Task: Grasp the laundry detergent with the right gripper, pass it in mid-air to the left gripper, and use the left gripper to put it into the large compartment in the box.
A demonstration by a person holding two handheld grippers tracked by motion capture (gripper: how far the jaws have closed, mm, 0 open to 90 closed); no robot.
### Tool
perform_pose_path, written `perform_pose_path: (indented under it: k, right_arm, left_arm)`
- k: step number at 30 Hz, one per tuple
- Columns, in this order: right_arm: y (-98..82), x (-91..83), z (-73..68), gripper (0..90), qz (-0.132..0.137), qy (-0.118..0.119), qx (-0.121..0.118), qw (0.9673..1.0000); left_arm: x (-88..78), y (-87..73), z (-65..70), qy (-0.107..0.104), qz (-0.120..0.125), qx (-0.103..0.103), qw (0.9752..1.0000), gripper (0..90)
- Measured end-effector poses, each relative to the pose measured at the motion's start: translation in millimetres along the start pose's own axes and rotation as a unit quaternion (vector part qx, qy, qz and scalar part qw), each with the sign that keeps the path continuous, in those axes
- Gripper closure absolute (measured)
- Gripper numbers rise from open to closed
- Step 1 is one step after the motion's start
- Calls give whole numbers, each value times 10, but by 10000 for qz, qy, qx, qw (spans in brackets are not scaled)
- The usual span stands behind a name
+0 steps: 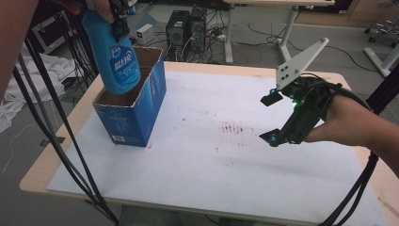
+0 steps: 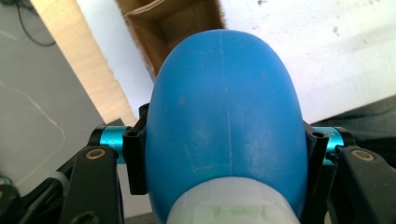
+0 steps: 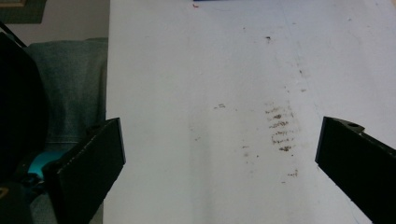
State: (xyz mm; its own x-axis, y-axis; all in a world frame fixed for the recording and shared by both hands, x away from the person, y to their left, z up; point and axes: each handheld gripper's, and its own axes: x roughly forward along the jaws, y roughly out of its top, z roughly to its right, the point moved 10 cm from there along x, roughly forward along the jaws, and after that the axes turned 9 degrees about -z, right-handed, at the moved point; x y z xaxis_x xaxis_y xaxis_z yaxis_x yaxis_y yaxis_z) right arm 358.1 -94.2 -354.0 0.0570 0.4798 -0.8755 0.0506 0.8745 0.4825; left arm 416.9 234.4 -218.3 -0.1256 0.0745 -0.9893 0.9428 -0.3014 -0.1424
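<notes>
Over the box mouth at about ten o'clock on the table, I have the blue bottle (image 1: pixel 115 59) hanging base-down, its long axis near upright with the top tipped slightly toward eleven. The left gripper (image 1: pixel 120 19) has its fingers (image 2: pixel 135 158) clamped on the bottle's shoulder just below the white cap, one pad on each side. The bottle's base sits right at the rim of the open blue cardboard box (image 1: pixel 136 110), partly inside the opening; in the left gripper view the brown interior shows straight past the base, so I judge the drop line goes straight down, with the near rim wall the one thing to clip. Whether the base touches the cardboard I cannot tell.

The right gripper (image 1: pixel 271 118) hovers well apart at three o'clock over the bare white table (image 1: pixel 211 179), fingers (image 3: pixel 91 161) spread wide, nothing between them, brown smudges (image 3: pixel 279 130) beneath. Left hand is plainly the nearer one. Nothing else stands near the box.
</notes>
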Motion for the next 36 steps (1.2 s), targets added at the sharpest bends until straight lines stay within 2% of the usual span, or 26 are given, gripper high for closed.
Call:
perform_pose_path:
  k: [4, 6, 16, 20, 22, 23, 27, 31, 35, 36]
  right_arm:
    - [-10, 4, 11, 6, -3, -7, 34, 10000]
    - [-12, 5, 18, 6, 1, -13, 43, 10000]
    - [-29, 49, 39, 6, 56, -8, 83, 9999]
    - [-43, 52, 50, 6, 67, -1, 108, 9999]
    - [-45, 54, 52, 6, 83, -3, 125, 9999]
    - [-51, 55, 60, 6, 82, -14, 143, 9999]
    - [-62, 70, 59, 6, 105, -5, 151, 9998]
    - [-102, 93, 57, 6, 57, 12, 192, 9998]
    - [-119, 117, 64, 6, 44, 9, 240, 9997]
    - [-117, 121, 63, 6, 49, 9, 249, 9997]
  left_arm:
    - [84, 31, -64, 30, -65, -174, 9998, 383]
    - [130, 55, -72, 32, -83, -194, 9998, 383]
    - [459, 151, -105, -44, -247, -67, 9997, 383]
    - [703, 202, -118, -94, -296, 141, 9994, 382]
    - [756, 211, -113, -111, -308, 143, 9994, 383]
    - [853, 228, -117, -90, -336, 297, 9990, 383]
    - [1010, 248, -141, 5, -421, 647, 9970, 383]
    - [1159, 263, -159, 95, -482, 1107, 9926, 383]
    - [1273, 287, -146, 137, -441, 1465, 9881, 383]
    - [1312, 296, -141, 167, -411, 1644, 9854, 383]
